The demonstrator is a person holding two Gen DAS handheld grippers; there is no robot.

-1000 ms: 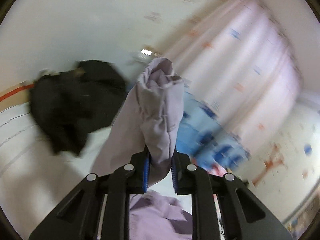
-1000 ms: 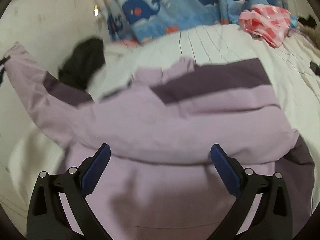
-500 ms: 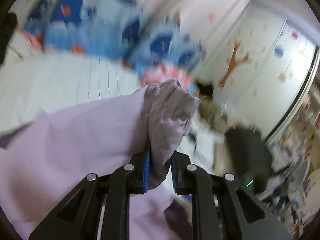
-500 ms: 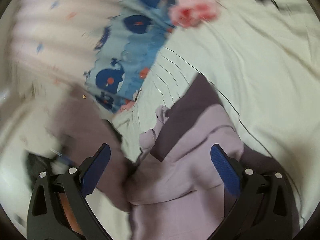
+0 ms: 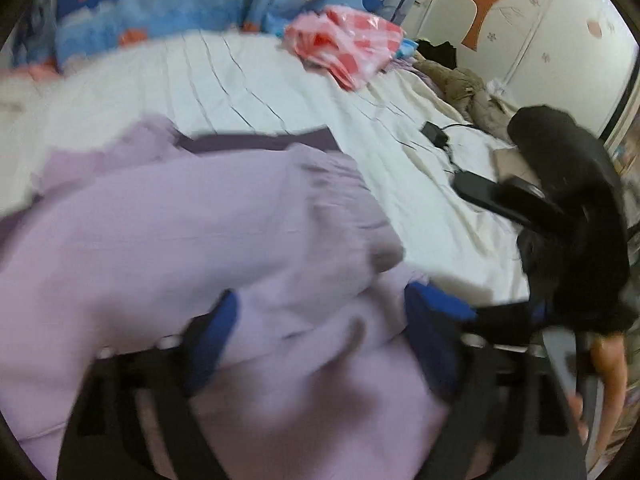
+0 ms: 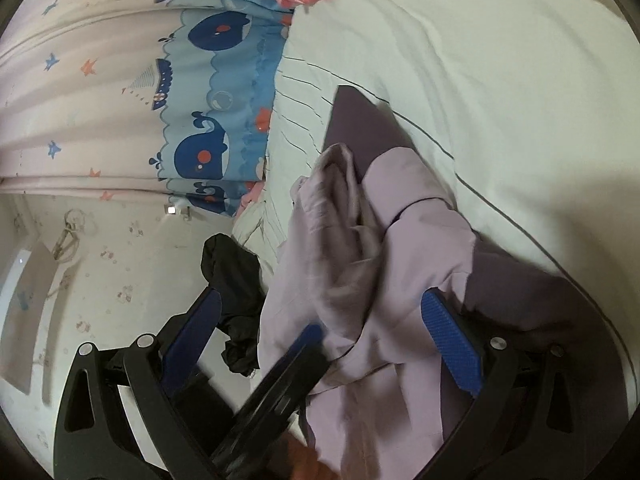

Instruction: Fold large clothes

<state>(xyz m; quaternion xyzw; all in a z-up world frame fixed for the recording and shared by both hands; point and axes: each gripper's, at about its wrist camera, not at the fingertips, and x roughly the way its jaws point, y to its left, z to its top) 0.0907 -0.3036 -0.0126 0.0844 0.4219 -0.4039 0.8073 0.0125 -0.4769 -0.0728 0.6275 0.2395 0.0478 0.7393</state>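
Observation:
A large lilac garment (image 5: 192, 248) with dark purple panels (image 6: 360, 128) lies bunched on the white bed sheet (image 5: 248, 92). My left gripper (image 5: 324, 328) hovers low over it. Its jaws are opening wide, with loose lilac cloth lying between the blue pads (image 5: 216, 332) but not pinched. My right gripper (image 6: 322, 338) stands open over the garment's edge, with the cloth draped across its gap and nothing pressed. One blurred finger of the left gripper (image 6: 280, 380) crosses the right wrist view. The lower part of the garment is hidden under the grippers.
Whale-print bedding (image 5: 120, 20) and a pink checked bundle (image 5: 344, 48) lie at the head of the bed. A black charger with cable (image 5: 434, 132) and beige clothes (image 5: 460, 84) sit to the right. A black garment (image 6: 232, 272) hangs at the bed's edge. A person's arm (image 5: 608, 376) is at the right.
The left gripper swung across over the bed and sank while shut on the lilac sleeve, then spread its jaws and let the cloth go. The right wrist rolled, its gripper still open.

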